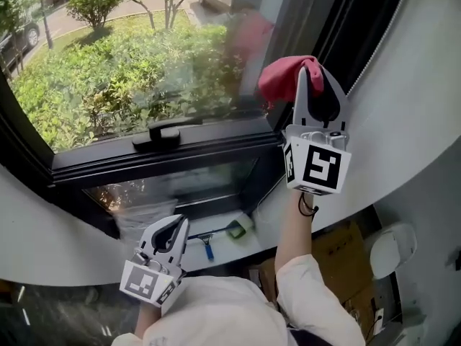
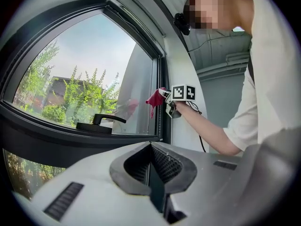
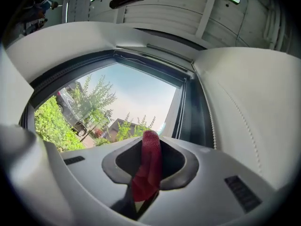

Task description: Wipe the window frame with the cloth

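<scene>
A red cloth [image 1: 284,78] is pinched in my right gripper [image 1: 311,72], which is shut on it. The cloth sits against the glass right beside the dark upright of the window frame [image 1: 346,27]. In the right gripper view the cloth [image 3: 148,168] bulges out between the jaws of the gripper [image 3: 150,147], with the frame's upright [image 3: 195,112] just ahead. The left gripper view shows the cloth [image 2: 155,99] and right gripper [image 2: 165,95] from the side. My left gripper [image 1: 171,231] hangs low by the sill, shut and empty; in its own view the left gripper [image 2: 151,168] grips nothing.
A black window handle [image 1: 164,132] sticks out from the horizontal frame bar [image 1: 166,157]. On the sill below lie a blue-handled tool [image 1: 207,245] and a green sponge [image 1: 241,227]. A curved white wall [image 1: 418,121] flanks the window on the right; a cardboard box [image 1: 338,254] sits below.
</scene>
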`<act>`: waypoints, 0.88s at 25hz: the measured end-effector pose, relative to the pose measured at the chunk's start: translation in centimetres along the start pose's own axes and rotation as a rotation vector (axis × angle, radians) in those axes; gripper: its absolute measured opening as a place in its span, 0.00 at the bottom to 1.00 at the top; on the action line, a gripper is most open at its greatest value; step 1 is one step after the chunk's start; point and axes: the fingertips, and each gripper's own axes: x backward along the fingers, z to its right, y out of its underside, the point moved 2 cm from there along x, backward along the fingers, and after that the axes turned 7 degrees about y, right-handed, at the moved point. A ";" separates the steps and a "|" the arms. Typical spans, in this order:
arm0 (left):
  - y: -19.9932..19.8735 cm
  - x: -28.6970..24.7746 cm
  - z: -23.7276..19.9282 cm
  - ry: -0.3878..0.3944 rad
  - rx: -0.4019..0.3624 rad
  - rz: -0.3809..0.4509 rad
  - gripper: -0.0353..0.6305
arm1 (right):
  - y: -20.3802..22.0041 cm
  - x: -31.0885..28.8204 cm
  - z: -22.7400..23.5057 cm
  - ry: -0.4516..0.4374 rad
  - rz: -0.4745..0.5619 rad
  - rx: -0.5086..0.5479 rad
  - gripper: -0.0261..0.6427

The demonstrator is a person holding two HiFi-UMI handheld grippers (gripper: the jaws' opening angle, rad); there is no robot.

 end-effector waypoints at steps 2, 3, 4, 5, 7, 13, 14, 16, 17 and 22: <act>0.1 -0.2 0.0 0.007 0.005 -0.001 0.07 | -0.5 -0.6 1.1 0.029 0.011 0.021 0.18; 0.1 -0.3 0.0 0.011 0.007 -0.001 0.07 | -0.7 -0.9 1.7 0.041 0.015 0.032 0.18; 0.0 -0.4 -0.1 0.014 0.008 0.000 0.07 | -0.9 -1.2 2.1 0.052 0.016 0.041 0.18; 0.0 -0.6 -0.1 0.017 0.008 0.001 0.07 | -1.0 -1.4 2.6 0.062 0.017 0.050 0.18; -0.1 -0.8 -0.2 0.024 0.007 0.005 0.07 | -1.0 -1.9 3.3 0.085 0.016 0.063 0.18; -0.2 -1.2 -0.3 0.038 0.008 0.005 0.07 | 0.3 -3.3 3.9 0.128 -0.011 0.074 0.18; -0.2 -1.3 -0.3 0.040 0.009 0.006 0.07 | 0.6 -3.4 3.8 0.134 -0.012 0.072 0.18; -0.2 -1.3 -0.5 0.040 0.009 0.008 0.07 | 0.9 -3.5 3.7 0.139 -0.007 0.069 0.18; -0.2 -1.2 -0.6 0.039 0.009 0.008 0.07 | 1.0 -3.6 3.6 0.137 -0.003 0.069 0.18; 0.0 -1.0 -1.0 0.033 0.013 0.006 0.07 | 1.1 -3.9 3.5 0.135 0.007 0.060 0.18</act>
